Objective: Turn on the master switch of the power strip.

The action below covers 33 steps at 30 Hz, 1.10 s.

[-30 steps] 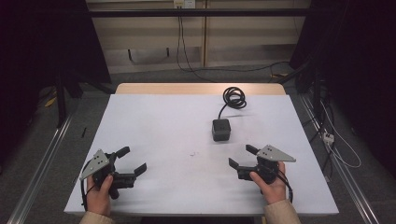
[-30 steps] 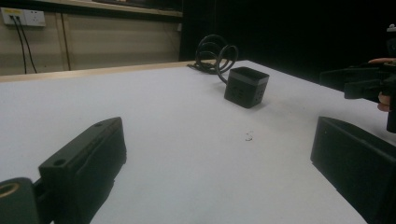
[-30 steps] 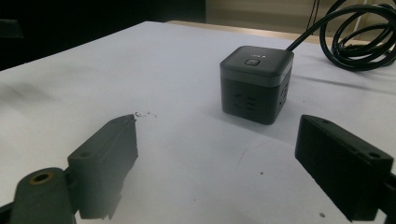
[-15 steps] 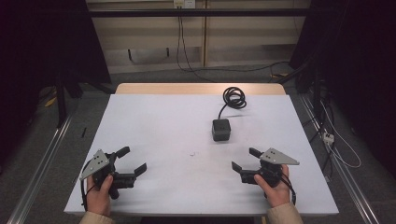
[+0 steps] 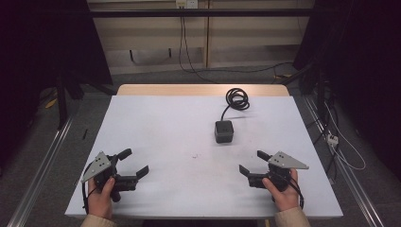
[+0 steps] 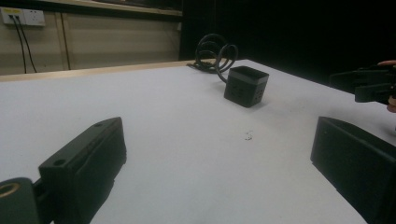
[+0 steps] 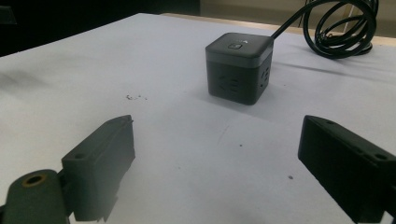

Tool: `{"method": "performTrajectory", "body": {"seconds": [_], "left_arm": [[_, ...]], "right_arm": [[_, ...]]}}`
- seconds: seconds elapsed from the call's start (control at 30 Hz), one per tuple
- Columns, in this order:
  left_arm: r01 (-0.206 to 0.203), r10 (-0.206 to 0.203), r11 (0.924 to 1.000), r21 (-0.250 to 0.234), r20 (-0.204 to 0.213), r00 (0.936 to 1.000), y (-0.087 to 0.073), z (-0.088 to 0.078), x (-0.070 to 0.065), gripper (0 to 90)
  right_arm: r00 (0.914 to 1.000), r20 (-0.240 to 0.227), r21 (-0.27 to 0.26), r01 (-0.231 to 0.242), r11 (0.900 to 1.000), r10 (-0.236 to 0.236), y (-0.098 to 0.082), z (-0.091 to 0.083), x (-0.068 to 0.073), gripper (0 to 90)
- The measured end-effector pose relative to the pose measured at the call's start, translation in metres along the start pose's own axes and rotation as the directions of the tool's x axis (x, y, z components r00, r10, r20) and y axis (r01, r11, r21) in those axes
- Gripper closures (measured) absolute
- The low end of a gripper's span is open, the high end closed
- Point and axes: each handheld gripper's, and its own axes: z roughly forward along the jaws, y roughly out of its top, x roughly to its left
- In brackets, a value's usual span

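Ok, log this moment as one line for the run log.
left gripper: open, holding nothing | right gripper: open, holding nothing | black cube power strip: untouched, upright on white table | coiled cable: behind cube

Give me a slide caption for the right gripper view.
Open right gripper faces a black power cube with coiled cable.

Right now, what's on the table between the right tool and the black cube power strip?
Nothing: in the right gripper view, bare white tabletop runs from the open right tool to the cube power strip; faint specks lie off to one side.
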Motion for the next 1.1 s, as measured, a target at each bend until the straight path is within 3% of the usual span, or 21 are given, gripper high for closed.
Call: {"method": "performTrajectory", "body": {"seconds": [0.7, 1.1], "left_arm": [[-0.002, 0.002, 1.0000, 0.005, -0.002, 1.0000, 0.000, 0.000, 0.000, 3.0], [0.006, -0.006, 1.0000, 0.002, -0.016, 0.9999, -0.001, -0.003, 0.002, 3.1]], "right_arm": [[0.9999, 0.014, 0.001, 0.000, 1.000, 0.000, -0.008, -0.014, -0.009, 9.7], [0.9991, 0.034, 0.031, 0.024, 0.999, -0.025, -0.009, -0.013, -0.012, 9.5]]}}
